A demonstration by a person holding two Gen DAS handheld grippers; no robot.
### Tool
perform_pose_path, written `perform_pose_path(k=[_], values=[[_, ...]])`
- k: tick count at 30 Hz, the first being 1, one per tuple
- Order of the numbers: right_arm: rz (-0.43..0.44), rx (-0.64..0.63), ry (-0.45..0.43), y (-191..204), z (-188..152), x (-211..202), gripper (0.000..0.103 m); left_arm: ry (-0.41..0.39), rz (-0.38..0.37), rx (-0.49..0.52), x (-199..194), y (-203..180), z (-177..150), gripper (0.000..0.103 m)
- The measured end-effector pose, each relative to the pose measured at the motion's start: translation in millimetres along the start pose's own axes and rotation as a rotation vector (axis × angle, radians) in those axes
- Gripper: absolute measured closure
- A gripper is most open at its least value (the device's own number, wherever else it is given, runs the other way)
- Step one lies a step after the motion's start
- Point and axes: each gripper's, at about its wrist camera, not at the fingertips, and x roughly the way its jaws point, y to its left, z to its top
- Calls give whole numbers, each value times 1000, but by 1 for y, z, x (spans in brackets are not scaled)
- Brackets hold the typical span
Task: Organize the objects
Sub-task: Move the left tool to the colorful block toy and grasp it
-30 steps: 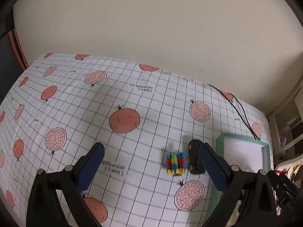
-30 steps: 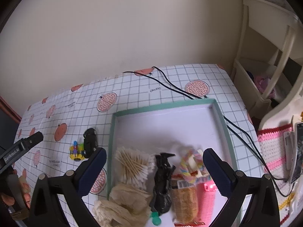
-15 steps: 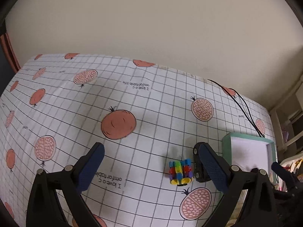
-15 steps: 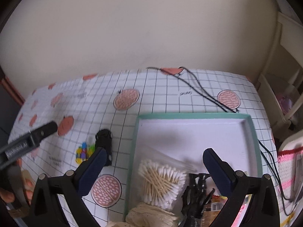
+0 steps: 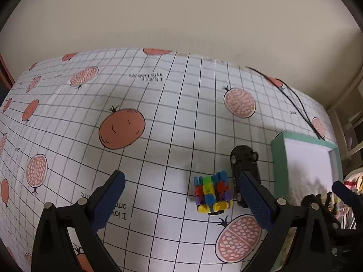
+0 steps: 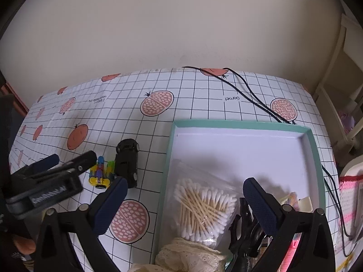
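Observation:
A small multicoloured block toy [image 5: 212,194] lies on the checked tablecloth, touching a black toy car [image 5: 244,171] on its right. My left gripper [image 5: 181,200] is open and empty, low over the cloth, its right finger beside the car. In the right wrist view the toy [image 6: 101,174] and car [image 6: 127,162] lie left of a teal-rimmed white tray [image 6: 240,123]. My right gripper [image 6: 182,200] is open and empty above the tray's near part, over a bag of cotton swabs [image 6: 204,208]. The left gripper [image 6: 48,172] shows at the left.
The tray also holds a black clip [image 6: 246,231], cream lace fabric [image 6: 190,257] and pink items at its near right. A black cable [image 6: 256,97] runs across the far right of the table. A cream shelf unit [image 6: 340,95] stands to the right. A wall backs the table.
The left gripper has moved forward and lower toward the block toy and car. The right gripper has drawn closer over the tray and turned left. Both stay open.

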Motion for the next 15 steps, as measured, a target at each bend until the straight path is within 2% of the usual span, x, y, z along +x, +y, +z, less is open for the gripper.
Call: perform_pose_path(k=[9,15], values=[[12,7,-5,5,3,4,0,8,-25,-16,12,6,-5,9],[21,22,-6,10,3,10,0,16,-87,-28,13,2,-7,21]])
